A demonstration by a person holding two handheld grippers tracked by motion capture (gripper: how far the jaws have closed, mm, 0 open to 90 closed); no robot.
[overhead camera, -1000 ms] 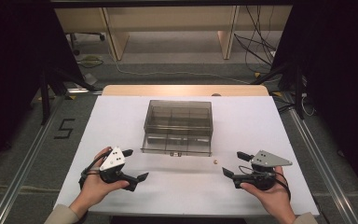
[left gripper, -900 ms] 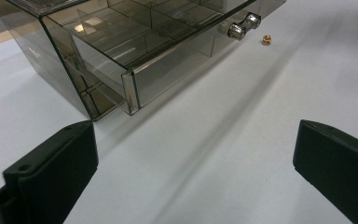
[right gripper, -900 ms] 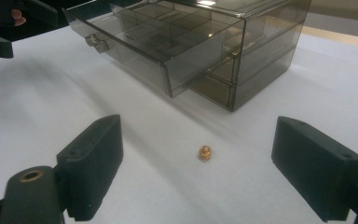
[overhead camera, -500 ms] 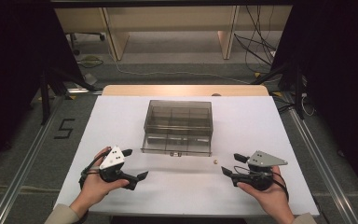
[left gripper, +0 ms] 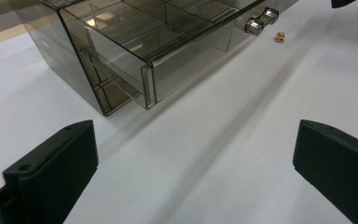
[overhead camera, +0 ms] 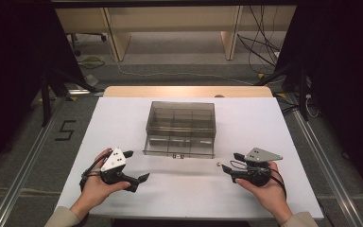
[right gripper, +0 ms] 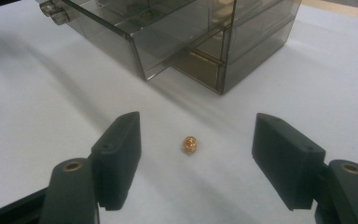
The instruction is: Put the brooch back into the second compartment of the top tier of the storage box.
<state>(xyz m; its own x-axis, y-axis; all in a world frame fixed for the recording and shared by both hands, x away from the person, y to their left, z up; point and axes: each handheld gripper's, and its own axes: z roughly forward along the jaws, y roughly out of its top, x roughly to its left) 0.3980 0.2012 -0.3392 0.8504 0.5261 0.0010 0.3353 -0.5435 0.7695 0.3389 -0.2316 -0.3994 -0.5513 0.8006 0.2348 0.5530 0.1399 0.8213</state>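
Gold bead (right gripper: pixel 189 145): on white table (overhead camera: pixel 123 118), near the drawer box (overhead camera: pixel 180 127). Left gripper (overhead camera: pixel 131 166), jaws wide, empty. Right gripper (right gripper: pixel 193 158), jaws just closing, apart either side of bead, not touching.

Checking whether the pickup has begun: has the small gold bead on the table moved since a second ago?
No. The gold bead lies at the same spot off the drawer box's front right corner, untouched between the right gripper's jaws, which have just been closing.

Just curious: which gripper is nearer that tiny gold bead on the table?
Right. The right gripper has the gold bead between its closing jaws, untouched; the left gripper sits far across, beyond the drawer box.
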